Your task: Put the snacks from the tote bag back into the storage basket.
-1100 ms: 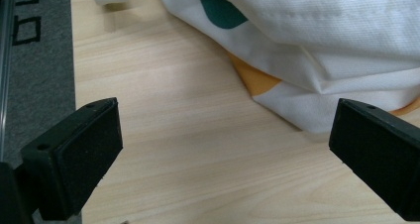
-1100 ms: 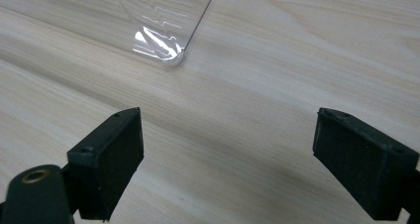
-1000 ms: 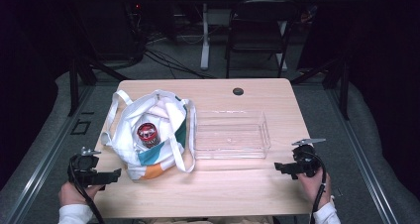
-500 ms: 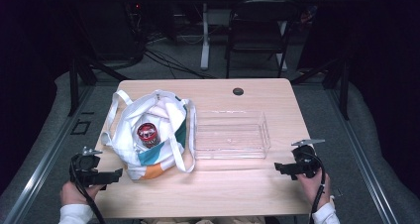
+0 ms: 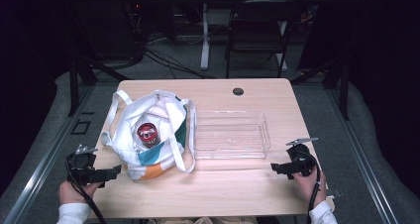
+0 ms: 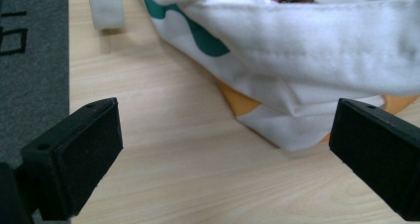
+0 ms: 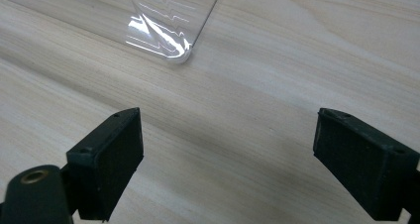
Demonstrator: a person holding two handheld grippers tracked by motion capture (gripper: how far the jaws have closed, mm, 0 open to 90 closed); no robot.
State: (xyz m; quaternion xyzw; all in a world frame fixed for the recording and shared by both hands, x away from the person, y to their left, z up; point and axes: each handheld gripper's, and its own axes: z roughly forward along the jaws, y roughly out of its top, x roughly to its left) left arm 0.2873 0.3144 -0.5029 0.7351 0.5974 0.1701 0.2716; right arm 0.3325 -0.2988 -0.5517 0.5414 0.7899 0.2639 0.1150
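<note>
Can [image 5: 147,134] sits in bag [image 5: 148,135], body hidden below red lid; label cut off at 12 o'clock in left gripper view; tray [image 7: 163,26] cropped there in right gripper view.

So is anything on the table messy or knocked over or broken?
Nothing stands out. The tote bag sits slumped but open on the table, with a red-lidded jar standing upright inside it. The clear plastic tray lies flat and empty beside the bag. No spills or damage are visible.
</note>
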